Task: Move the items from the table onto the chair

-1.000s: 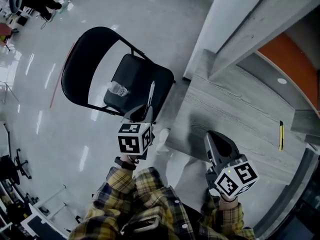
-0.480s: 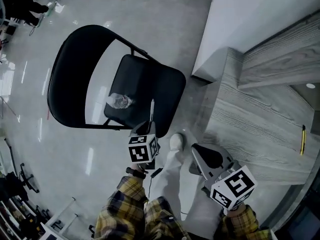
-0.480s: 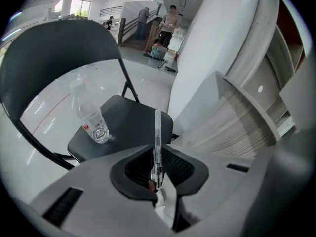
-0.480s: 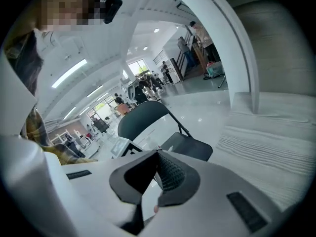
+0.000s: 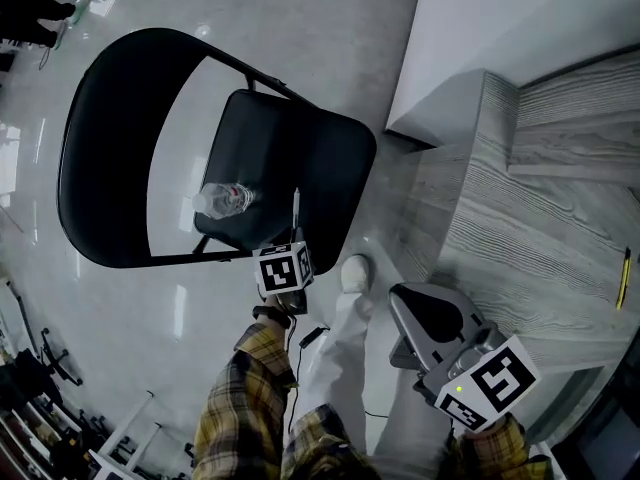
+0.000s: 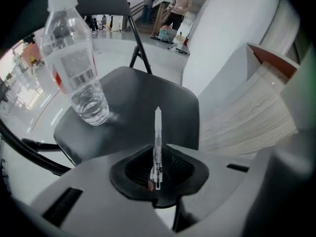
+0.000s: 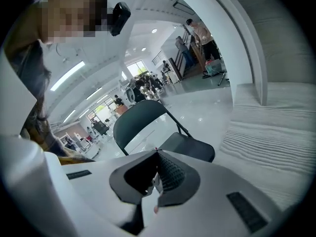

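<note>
A black folding chair stands on the pale floor left of the grey wood table. A clear water bottle stands upright on its seat, and in the left gripper view the bottle is at the upper left. My left gripper is shut on a thin clear pen, which points out over the seat's front part. The pen hangs above the seat, right of the bottle. My right gripper is shut with nothing in it, near the table's front corner. It points toward the chair.
A yellow pen lies on the table near its right edge. A white wall block rises behind the table. My white shoe is on the floor between chair and table. People and equipment stand far off at the top left.
The left gripper has carried the pen forward, from the seat's front edge to over the seat. The right gripper has come off the table toward the chair side.
</note>
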`<state>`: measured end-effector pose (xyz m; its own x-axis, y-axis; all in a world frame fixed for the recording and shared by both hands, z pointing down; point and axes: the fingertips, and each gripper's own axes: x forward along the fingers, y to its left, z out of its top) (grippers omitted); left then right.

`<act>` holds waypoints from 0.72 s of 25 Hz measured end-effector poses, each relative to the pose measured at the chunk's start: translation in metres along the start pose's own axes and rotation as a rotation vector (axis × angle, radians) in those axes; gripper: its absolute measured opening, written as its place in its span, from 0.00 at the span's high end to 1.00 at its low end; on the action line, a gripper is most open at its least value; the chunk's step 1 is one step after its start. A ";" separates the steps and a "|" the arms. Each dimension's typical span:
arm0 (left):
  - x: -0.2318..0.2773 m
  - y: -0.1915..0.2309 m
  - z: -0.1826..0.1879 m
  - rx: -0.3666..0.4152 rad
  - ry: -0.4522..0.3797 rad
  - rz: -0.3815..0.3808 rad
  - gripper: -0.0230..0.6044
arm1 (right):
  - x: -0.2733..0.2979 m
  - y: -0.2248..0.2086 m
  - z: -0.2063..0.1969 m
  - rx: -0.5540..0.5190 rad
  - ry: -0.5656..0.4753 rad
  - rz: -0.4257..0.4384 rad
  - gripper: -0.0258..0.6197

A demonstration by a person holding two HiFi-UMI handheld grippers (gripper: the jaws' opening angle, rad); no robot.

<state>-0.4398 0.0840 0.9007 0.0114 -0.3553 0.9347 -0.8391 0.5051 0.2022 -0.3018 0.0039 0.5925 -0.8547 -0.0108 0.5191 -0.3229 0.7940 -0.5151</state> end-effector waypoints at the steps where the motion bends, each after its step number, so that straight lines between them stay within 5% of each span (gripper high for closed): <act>1: 0.006 0.001 -0.002 0.000 0.015 -0.002 0.87 | -0.001 -0.001 0.000 0.007 -0.002 -0.003 0.93; 8: 0.023 -0.001 -0.009 -0.024 0.060 -0.032 0.87 | -0.002 -0.001 -0.001 0.040 0.004 -0.003 0.93; 18: -0.005 -0.003 -0.004 -0.054 0.011 -0.018 0.85 | -0.012 0.015 0.005 0.006 0.005 0.014 0.93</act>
<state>-0.4352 0.0873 0.8962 0.0326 -0.3560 0.9339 -0.8079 0.5407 0.2343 -0.2984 0.0128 0.5754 -0.8572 0.0029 0.5150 -0.3137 0.7902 -0.5265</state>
